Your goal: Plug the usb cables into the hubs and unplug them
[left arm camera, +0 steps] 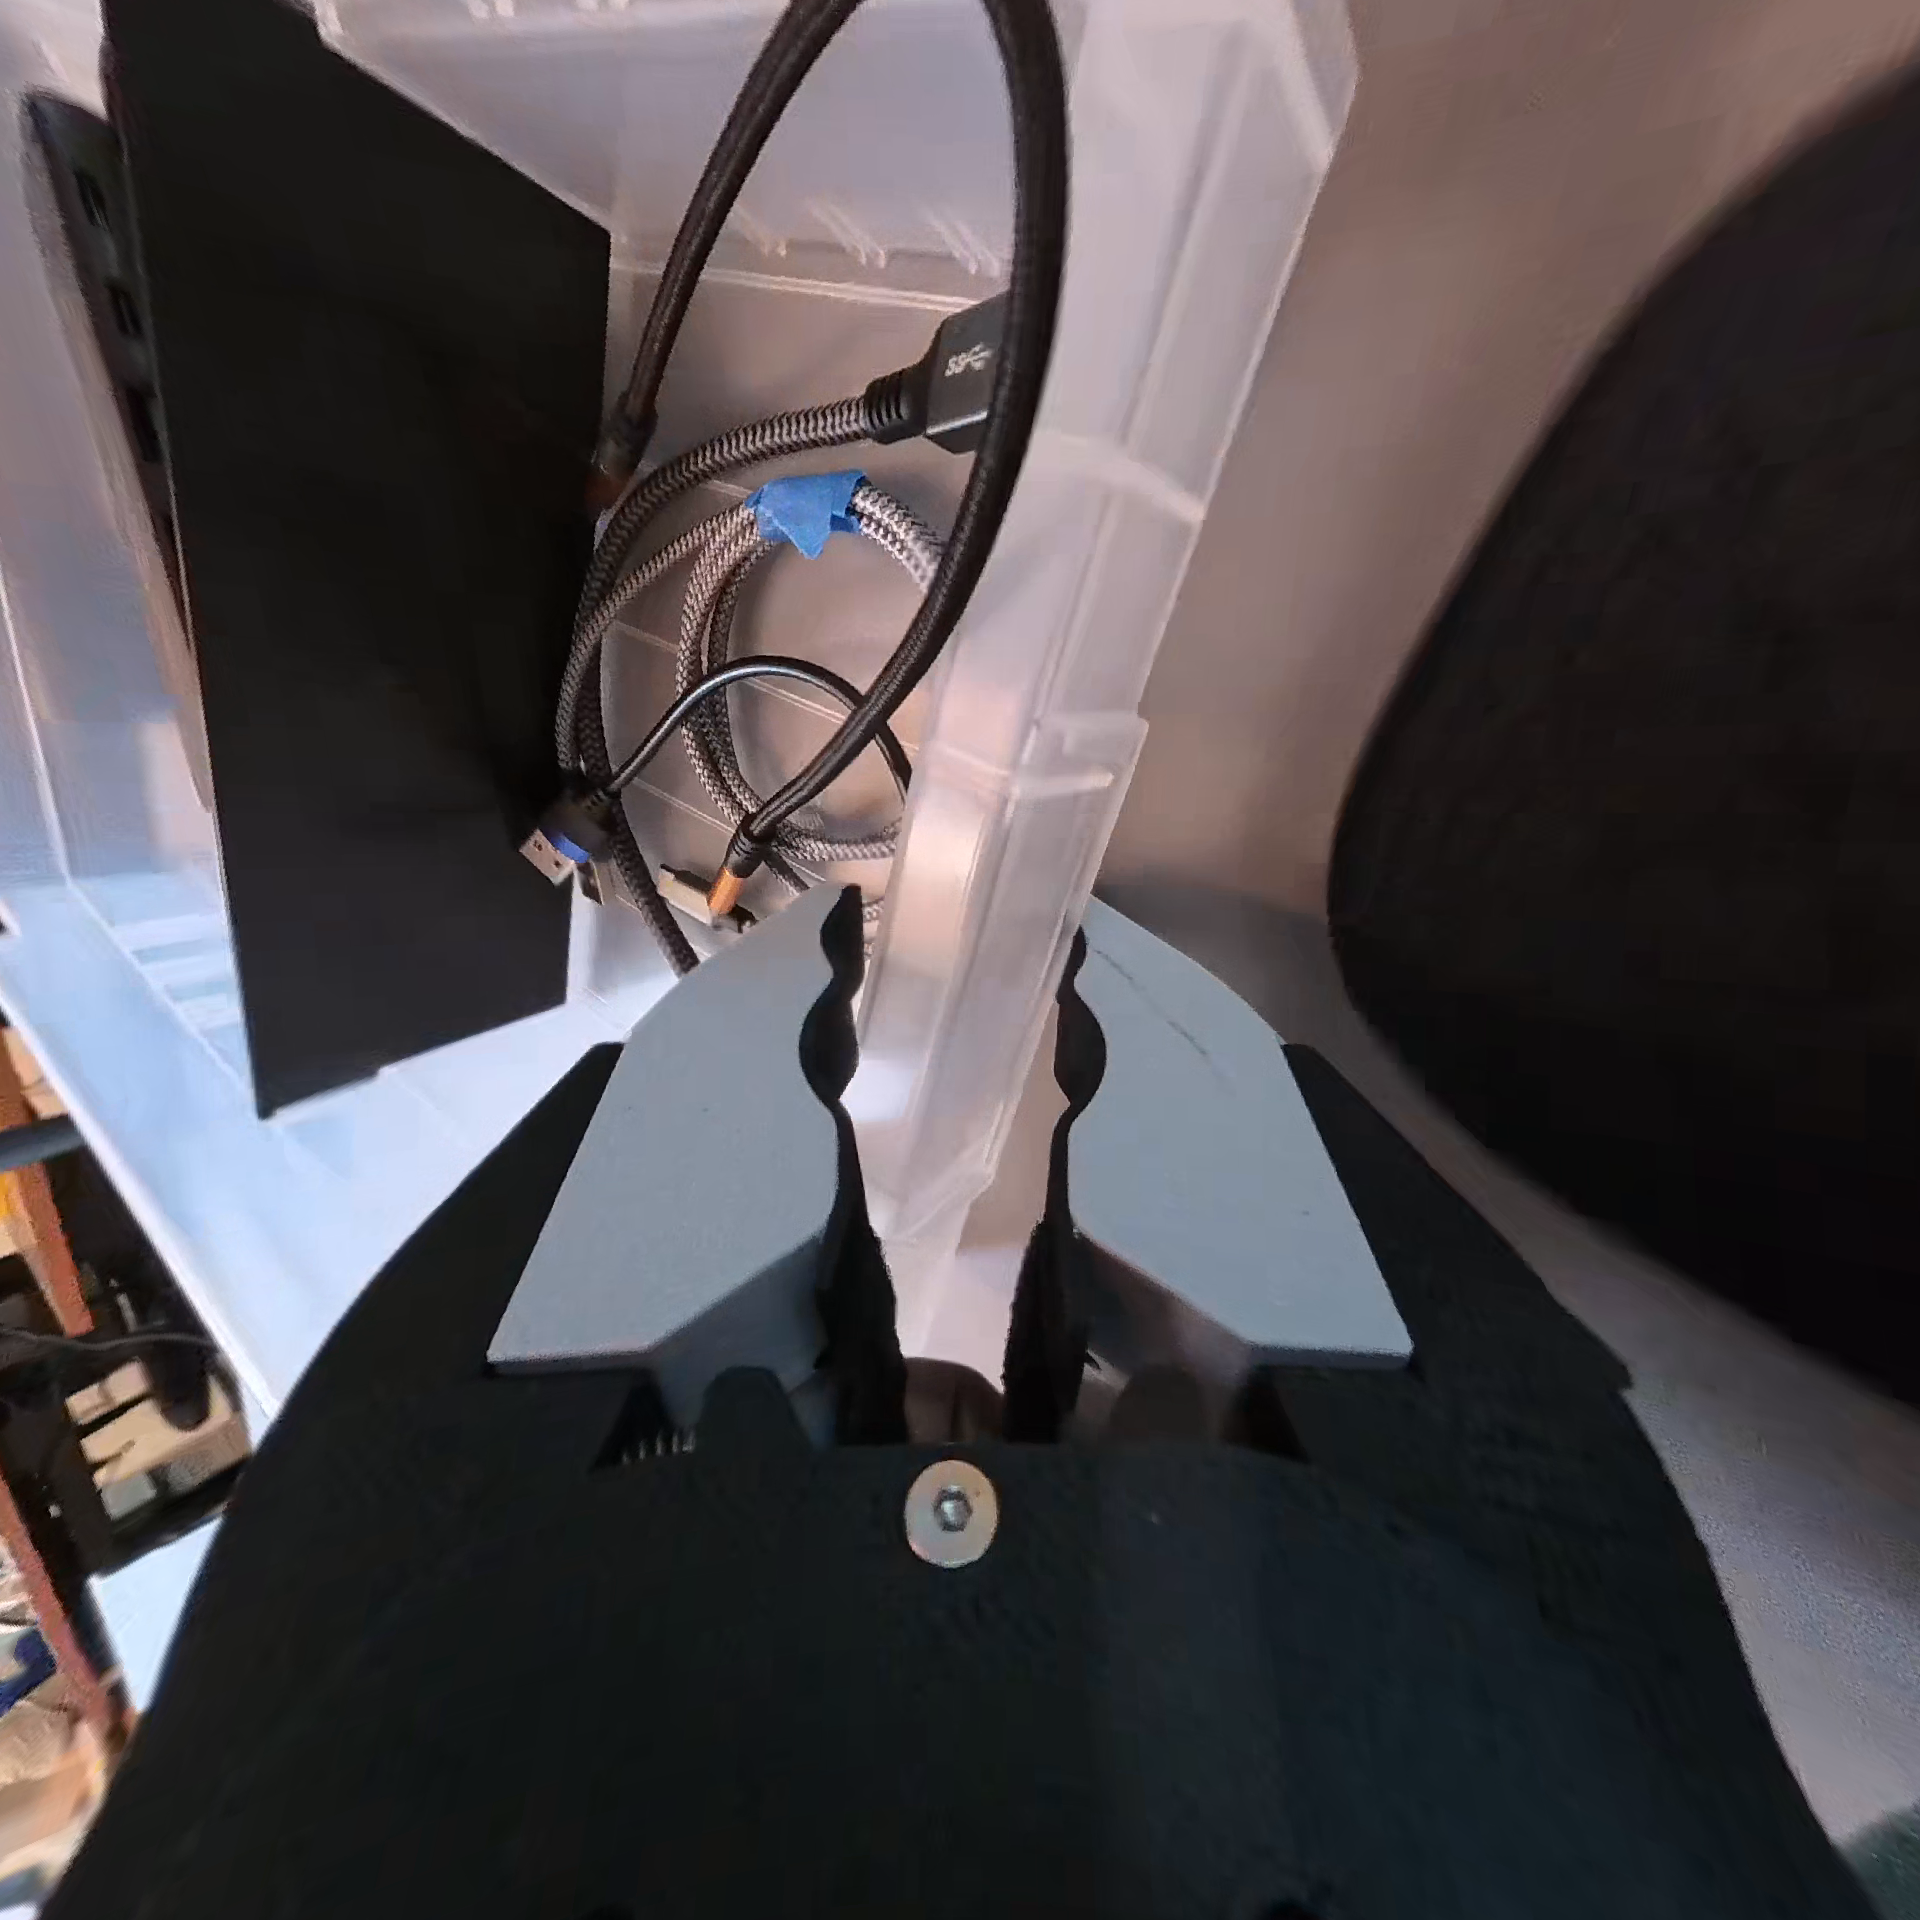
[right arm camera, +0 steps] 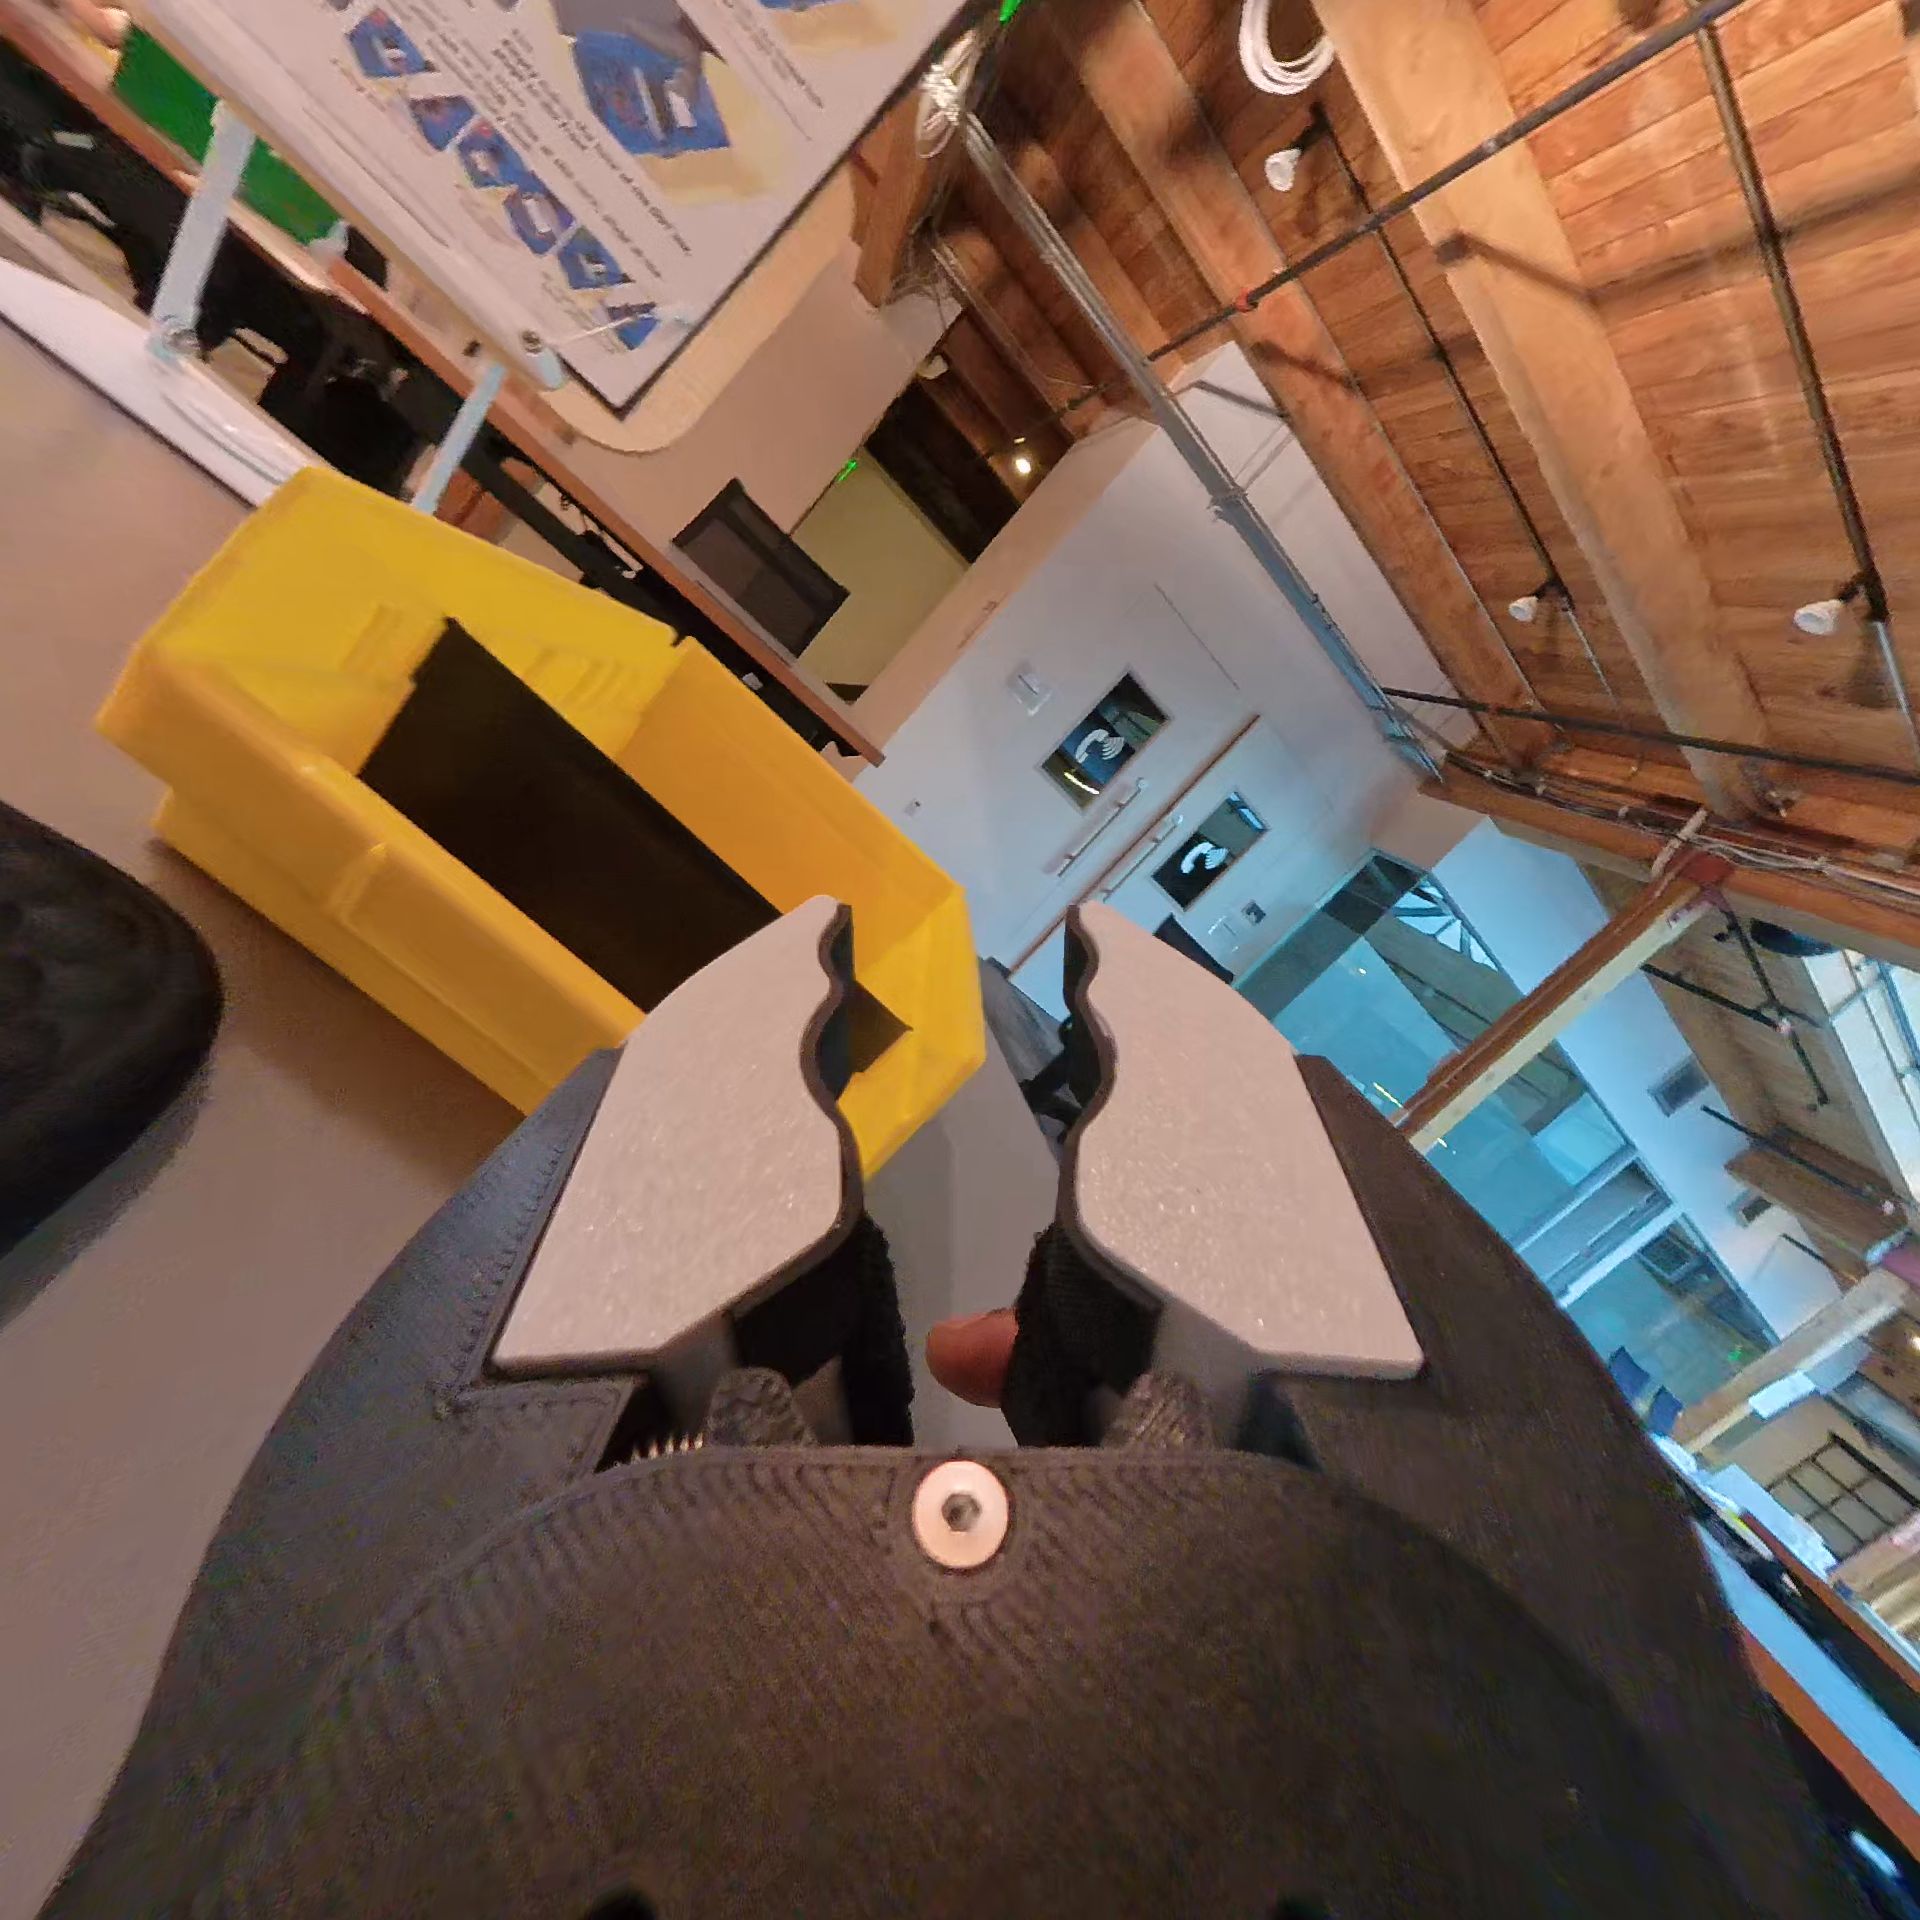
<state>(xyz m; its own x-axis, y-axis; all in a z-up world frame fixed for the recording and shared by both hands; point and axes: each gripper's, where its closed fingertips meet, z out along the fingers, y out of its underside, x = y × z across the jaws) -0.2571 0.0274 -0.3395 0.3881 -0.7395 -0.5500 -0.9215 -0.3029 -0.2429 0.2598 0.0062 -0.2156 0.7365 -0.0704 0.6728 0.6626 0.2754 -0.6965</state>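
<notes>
Left wrist view: a clear plastic bin [left arm camera: 1143,623] is seen holding a black panel [left arm camera: 364,571] at left and coiled usb cables [left arm camera: 727,644], one bound with blue tape [left arm camera: 805,509]. The left gripper [left arm camera: 961,925] straddles the bin's wall, jaws apart. Right wrist view: a yellow bin [right arm camera: 312,665] on the bench [right arm camera: 260,1195] holds a black insert [right arm camera: 551,810]; the right gripper [right arm camera: 956,920] is held apart, empty.

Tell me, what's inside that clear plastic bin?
The clear plastic bin holds coiled braided USB cables, one bound with blue tape, and a black panel that hides whatever lies behind it.
</notes>
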